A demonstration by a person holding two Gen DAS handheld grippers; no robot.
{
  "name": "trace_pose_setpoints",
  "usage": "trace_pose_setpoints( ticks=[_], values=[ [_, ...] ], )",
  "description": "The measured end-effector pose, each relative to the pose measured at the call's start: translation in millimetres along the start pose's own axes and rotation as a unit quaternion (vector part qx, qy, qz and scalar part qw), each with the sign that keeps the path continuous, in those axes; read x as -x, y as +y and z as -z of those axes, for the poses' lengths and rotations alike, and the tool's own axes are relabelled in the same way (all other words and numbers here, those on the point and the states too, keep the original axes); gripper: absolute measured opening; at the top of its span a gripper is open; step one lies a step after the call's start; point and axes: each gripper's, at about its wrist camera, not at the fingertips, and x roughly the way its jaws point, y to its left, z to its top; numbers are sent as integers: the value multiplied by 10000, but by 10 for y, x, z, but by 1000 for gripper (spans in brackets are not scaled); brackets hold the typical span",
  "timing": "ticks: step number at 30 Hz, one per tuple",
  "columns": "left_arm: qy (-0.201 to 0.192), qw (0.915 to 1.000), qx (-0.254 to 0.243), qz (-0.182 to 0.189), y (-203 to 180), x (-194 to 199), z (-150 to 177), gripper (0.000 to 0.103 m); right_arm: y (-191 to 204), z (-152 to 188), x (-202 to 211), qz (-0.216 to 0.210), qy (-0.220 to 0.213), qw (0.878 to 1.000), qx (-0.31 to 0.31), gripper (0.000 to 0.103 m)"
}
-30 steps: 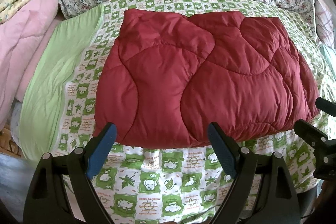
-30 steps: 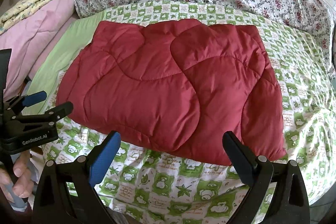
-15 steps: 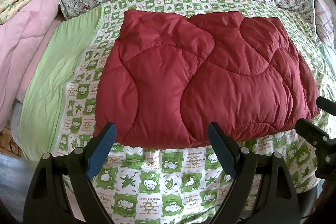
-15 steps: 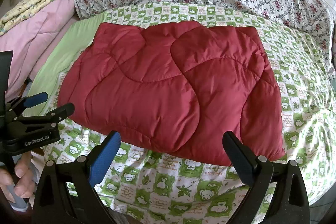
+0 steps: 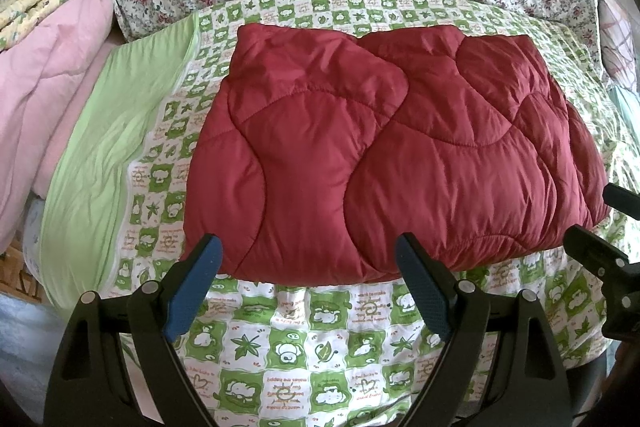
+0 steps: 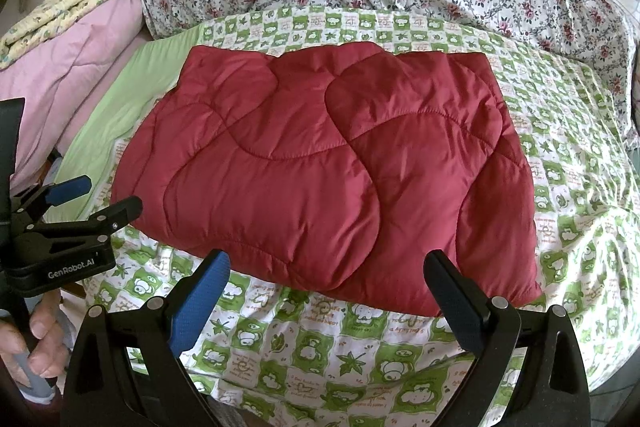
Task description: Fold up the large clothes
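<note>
Nothing moved vs. earlier frames: red quilted coat (image 5: 392,155) lies folded, flat on bed (image 5: 320,339). Left hand-held gripper (image 5: 308,283) & right hand-held gripper (image 6: 326,295): both wide, empty, hovering near its front edge. Fold prob. complete; no contact.

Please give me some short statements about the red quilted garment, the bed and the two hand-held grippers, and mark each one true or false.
1. The red quilted garment lies folded on the green checked sheet. True.
2. The left hand-held gripper is clamped on the garment. False: it is open and holds nothing.
3. The right hand-held gripper is open. True.
4. A blue blanket lies left of the sheet. False: the pink quilt lies there.
</note>
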Motion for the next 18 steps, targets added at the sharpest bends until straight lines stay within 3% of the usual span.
trace_pose_setpoints(
  ticks=[18],
  values=[
    [-14,10000,11,-12,-15,14,4,89,-1,5,16,-10,-18,10000,-6,99]
  ],
)
